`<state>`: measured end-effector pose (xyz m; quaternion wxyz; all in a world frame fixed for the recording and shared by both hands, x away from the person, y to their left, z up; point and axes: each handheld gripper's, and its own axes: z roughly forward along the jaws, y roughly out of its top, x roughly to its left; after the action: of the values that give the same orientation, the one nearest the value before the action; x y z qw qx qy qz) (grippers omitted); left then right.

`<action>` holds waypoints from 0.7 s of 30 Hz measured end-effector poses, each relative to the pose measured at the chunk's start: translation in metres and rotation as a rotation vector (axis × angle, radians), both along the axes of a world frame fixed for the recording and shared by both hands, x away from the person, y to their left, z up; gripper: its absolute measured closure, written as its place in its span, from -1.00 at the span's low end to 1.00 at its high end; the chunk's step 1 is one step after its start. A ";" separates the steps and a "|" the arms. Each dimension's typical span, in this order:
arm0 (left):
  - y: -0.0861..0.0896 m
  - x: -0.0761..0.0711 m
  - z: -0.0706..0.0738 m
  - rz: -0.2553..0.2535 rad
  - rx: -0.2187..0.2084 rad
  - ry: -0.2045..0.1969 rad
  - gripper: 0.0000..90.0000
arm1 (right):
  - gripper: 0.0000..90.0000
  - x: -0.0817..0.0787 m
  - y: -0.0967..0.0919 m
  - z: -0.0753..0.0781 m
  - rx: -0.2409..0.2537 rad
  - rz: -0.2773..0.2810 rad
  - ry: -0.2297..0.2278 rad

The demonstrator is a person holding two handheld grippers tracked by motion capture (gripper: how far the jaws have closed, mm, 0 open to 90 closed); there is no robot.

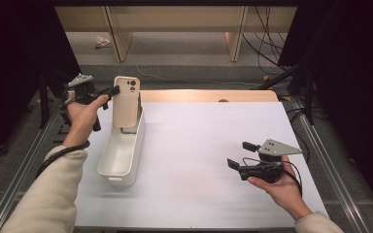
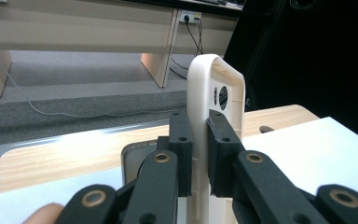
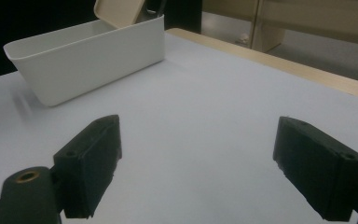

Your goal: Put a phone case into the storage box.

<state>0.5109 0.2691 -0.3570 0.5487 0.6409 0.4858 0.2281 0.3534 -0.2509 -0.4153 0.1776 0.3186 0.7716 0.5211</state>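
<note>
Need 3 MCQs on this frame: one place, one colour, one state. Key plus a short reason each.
1. Where does the phone case stand?
A. in the bin's far end
B. flat on the mat
C. in the right hand-held gripper

2. Colour of the bin?
A. black
B. white
C. red

3. State of the right hand-held gripper?
A. shut on the case
B. shut on the bin
C. open, holding nothing

Key: 1 A, the case rises upright from the bin's far end, left hand-held gripper clamped on it; 2 B, walls are white; 3 C, jaws stand wide apart over bare mat.

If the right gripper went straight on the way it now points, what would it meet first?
Probably the white bin. The right gripper, jaws open and holding nothing, points across bare white table surface towards the bin's long side. Nothing lies between, though depth is hard to judge and it might pass the near end.
</note>
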 end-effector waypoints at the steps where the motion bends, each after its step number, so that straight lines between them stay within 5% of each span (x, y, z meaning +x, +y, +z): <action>1: 0.000 0.000 -0.001 0.001 0.002 0.003 0.82 | -0.64 0.000 0.000 0.000 0.000 0.000 0.000; 21: 0.002 0.011 -0.019 0.016 -0.001 0.041 0.81 | -0.64 0.001 0.000 -0.001 -0.001 0.002 0.002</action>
<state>0.5222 0.2716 -0.3760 0.5372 0.6412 0.5024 0.2190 0.3540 -0.2511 -0.4160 0.1763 0.3181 0.7725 0.5206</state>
